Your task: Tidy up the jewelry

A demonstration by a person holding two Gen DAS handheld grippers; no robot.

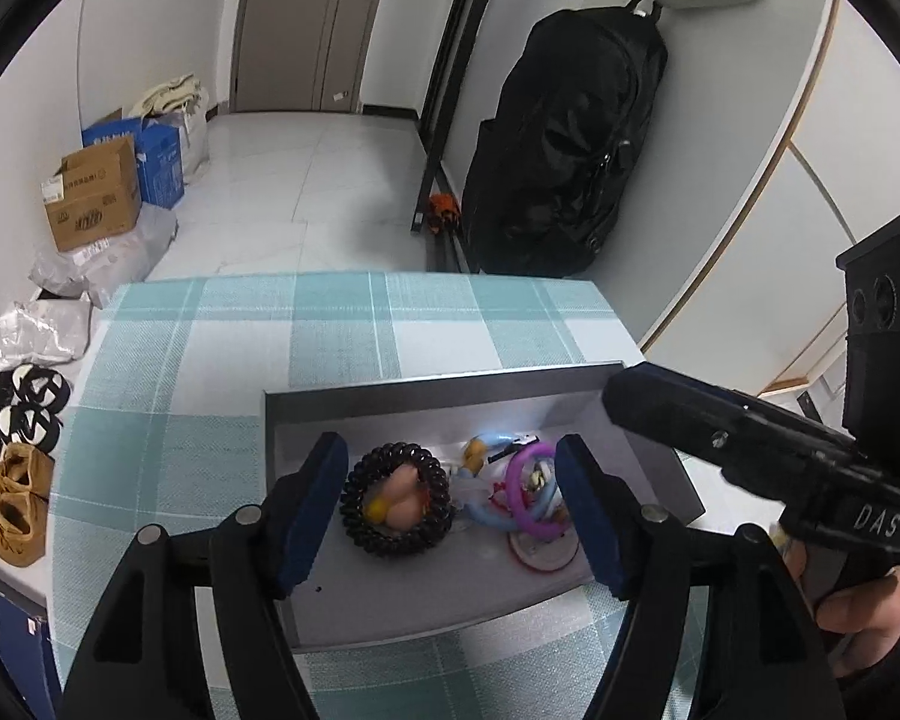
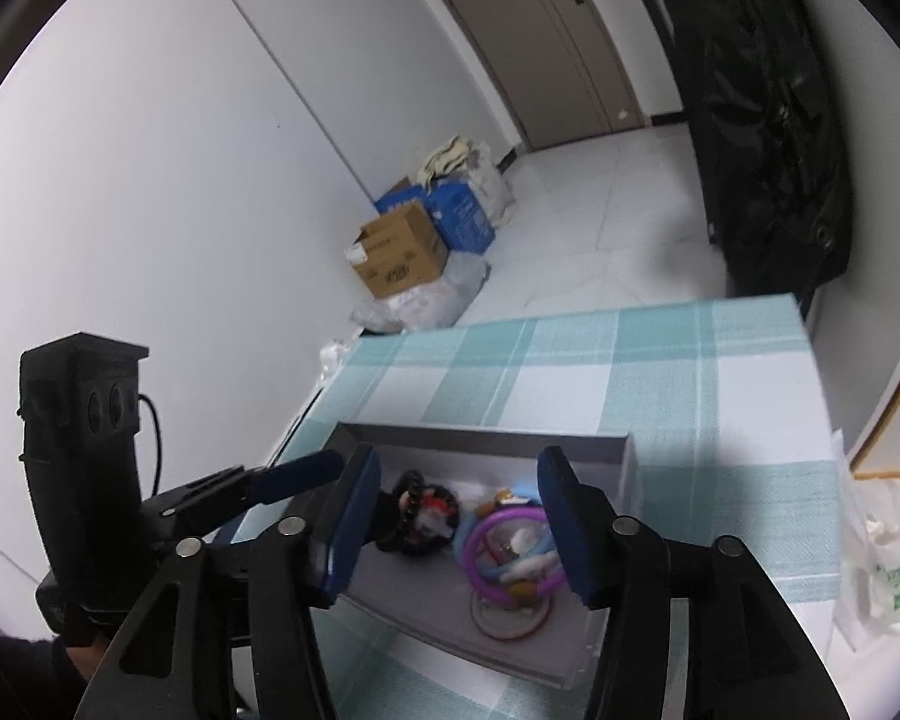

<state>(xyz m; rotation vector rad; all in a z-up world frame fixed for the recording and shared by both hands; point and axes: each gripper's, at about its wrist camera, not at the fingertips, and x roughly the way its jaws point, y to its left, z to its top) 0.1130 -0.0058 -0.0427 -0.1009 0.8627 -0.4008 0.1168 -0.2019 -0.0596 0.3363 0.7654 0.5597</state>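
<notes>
A shallow grey box (image 1: pixel 438 387) lies on the checked cloth and holds the jewelry. At its left is a black coiled band (image 1: pixel 402 546) with a peach piece (image 1: pixel 405 498) inside it. To the right, a purple ring (image 1: pixel 515 489), a pale blue ring (image 1: pixel 474 510) and a white ring with a red edge (image 1: pixel 540 561) overlap. My left gripper (image 1: pixel 450 462) hovers open over the box with nothing pinched. In the right wrist view my right gripper (image 2: pixel 456 468) is also open above the box (image 2: pixel 480 435), over the purple ring (image 2: pixel 507 514) and the black band (image 2: pixel 411 501).
The teal checked table (image 1: pixel 330 348) ends just beyond the box. A black backpack (image 1: pixel 570 150) leans on the far wall. Cardboard boxes (image 1: pixel 93 198) and shoes (image 1: pixel 18 504) lie on the floor at the left. A plastic bag (image 2: pixel 882 570) sits right of the table.
</notes>
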